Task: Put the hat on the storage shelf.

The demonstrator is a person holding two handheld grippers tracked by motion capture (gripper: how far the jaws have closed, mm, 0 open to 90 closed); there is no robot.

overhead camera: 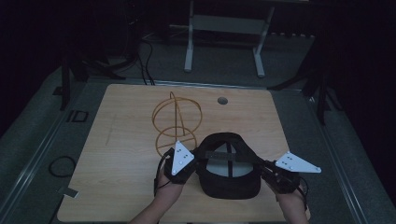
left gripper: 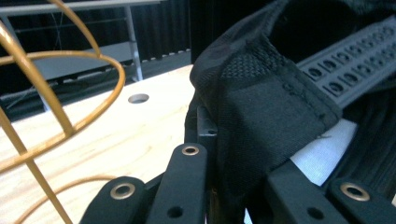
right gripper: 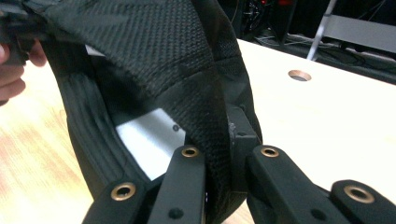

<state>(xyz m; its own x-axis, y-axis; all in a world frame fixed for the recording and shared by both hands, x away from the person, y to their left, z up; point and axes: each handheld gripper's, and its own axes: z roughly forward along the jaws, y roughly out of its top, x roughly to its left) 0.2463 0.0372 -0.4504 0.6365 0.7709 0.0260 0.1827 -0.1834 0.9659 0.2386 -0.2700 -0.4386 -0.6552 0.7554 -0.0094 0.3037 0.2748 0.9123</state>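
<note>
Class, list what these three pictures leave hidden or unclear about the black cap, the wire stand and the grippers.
- Cap front: high view too dark to show any logo.
- Wire stand base: partly behind the left gripper in the high view; cut off by the edges in the left gripper view.
- Right gripper jaw tips: buried in cap fabric.

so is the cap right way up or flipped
Flipped: the black cap shows its open inside, white label and snap strap facing up, held between the left gripper and right gripper.

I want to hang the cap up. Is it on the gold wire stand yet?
No. The black cap is held off the stand by the left gripper and right gripper, and the gold wire stand stands bare behind it.
</note>
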